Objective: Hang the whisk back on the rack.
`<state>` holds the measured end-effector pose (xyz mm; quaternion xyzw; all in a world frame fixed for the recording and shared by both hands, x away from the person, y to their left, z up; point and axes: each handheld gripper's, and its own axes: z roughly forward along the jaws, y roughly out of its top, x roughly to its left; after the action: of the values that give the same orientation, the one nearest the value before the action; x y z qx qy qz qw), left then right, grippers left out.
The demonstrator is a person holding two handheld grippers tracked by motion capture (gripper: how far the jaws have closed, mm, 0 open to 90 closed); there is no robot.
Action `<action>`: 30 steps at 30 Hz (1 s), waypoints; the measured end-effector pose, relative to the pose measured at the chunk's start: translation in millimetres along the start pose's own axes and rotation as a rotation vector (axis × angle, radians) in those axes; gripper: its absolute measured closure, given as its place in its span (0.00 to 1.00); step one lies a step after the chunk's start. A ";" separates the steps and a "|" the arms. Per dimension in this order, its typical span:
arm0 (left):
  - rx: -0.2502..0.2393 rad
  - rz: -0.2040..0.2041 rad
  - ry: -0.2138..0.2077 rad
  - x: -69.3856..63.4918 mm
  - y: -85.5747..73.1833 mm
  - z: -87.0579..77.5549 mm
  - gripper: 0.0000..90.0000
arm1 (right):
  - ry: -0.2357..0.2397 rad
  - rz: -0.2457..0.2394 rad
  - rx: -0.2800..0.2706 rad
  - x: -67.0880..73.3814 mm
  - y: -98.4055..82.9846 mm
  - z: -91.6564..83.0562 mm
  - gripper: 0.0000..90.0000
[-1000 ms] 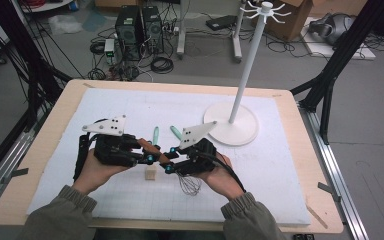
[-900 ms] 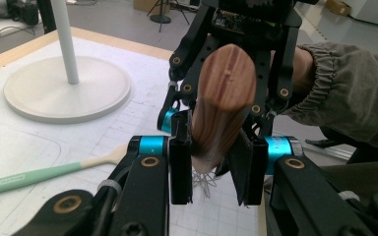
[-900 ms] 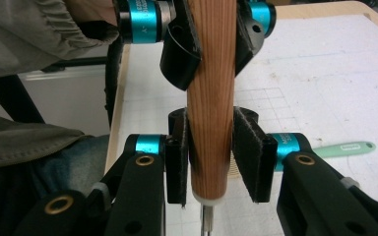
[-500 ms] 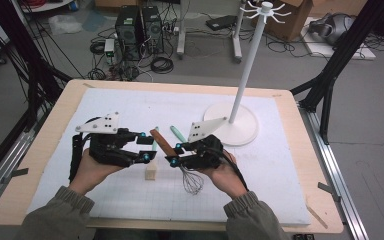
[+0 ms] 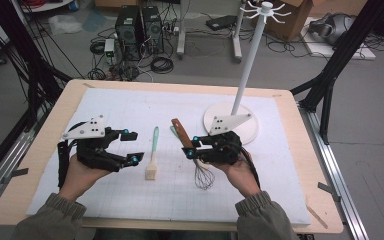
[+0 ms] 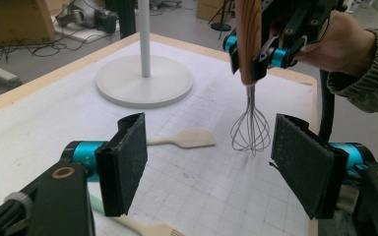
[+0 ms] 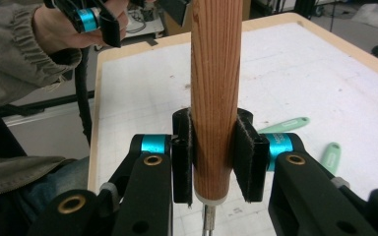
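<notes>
A whisk with a brown wooden handle and wire loops is tilted over the white mat. My right gripper is shut on the handle, its pads pressing both sides, having tightened a little. My left gripper stands apart to the left; its jaws have just been opening and nothing is between them. In the left gripper view its pads frame the whisk's wires farther off. A teal-handled brush lies flat between the two grippers.
A white hook stand rises from a round base at the back right. A beige spatula with a teal handle lies behind the whisk. The mat covers a wooden table.
The two grippers were together at the whisk's handle; my left one has let go, opened and moved left. My right one has carried the whisk to the right.
</notes>
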<state>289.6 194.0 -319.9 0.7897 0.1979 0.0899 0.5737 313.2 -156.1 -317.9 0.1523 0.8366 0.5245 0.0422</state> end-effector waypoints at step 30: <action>0.004 -0.018 0.104 2.9 -27.8 -21.3 0.23 | -0.048 0.023 -0.034 -14.4 -5.5 -22.1 0.81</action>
<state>278.5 221.2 -339.4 0.7834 0.2346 0.1253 0.5618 320.6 -181.8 -314.2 0.1739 0.8245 0.5352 0.0588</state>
